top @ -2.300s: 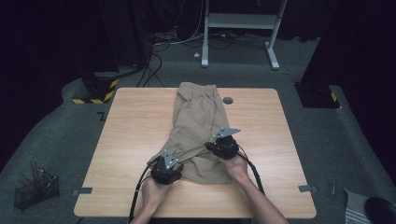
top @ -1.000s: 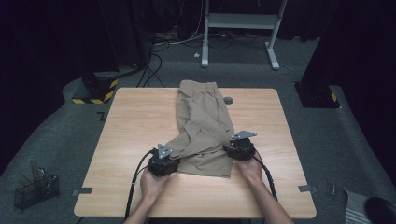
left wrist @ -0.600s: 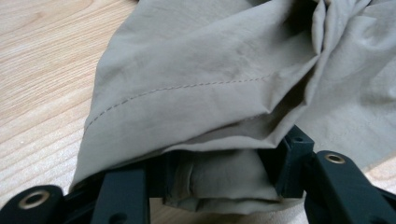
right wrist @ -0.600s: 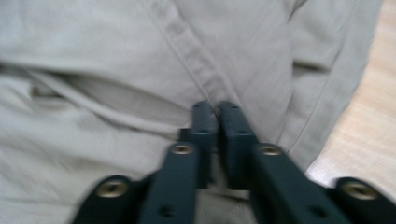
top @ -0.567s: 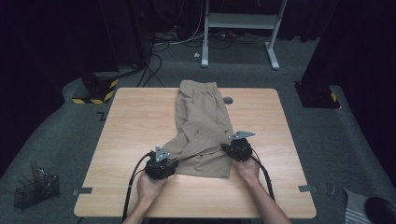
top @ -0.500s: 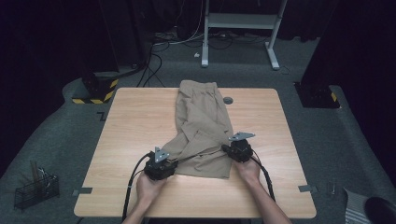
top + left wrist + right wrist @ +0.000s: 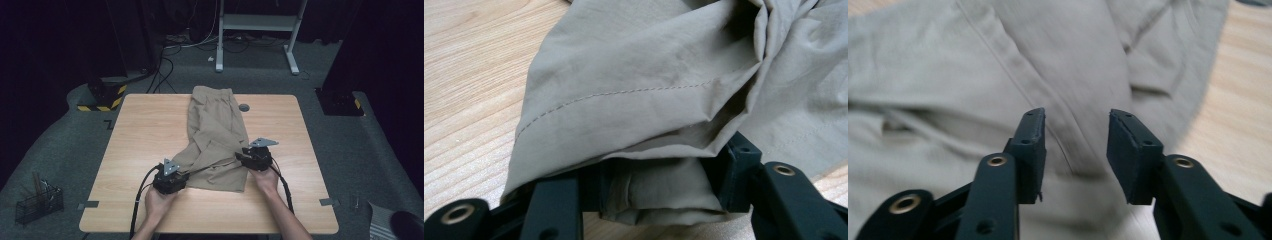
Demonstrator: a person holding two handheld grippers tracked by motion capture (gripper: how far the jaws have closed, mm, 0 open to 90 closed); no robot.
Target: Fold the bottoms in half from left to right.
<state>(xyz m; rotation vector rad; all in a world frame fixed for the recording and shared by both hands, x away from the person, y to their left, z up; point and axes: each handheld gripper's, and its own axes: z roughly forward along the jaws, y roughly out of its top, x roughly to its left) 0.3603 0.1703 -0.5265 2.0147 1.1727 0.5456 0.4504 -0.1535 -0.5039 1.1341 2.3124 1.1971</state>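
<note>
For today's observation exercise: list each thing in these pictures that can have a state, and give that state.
Khaki shorts: lying on the table, partly folded, creased.
Left gripper: jaws apart, bunched hem between them.
Right gripper: open over the cloth, nothing between the pads.
Wooden table: bears the shorts.
Wire basket: on the floor, upright, holding sticks.

Light is falling from above onto the wooden table (image 7: 140,135), leaving it evenly bright in the middle of the high view, while the room around it is sinking into near black toward the upper corners and both side edges. Shadows under the khaki garment (image 7: 217,135) are staying short and soft. In the left gripper view the cloth is showing sharp stitching, with deep shade in its folds. The right gripper view is looking soft and slightly smeared, its upper right corner glaring pale.
</note>
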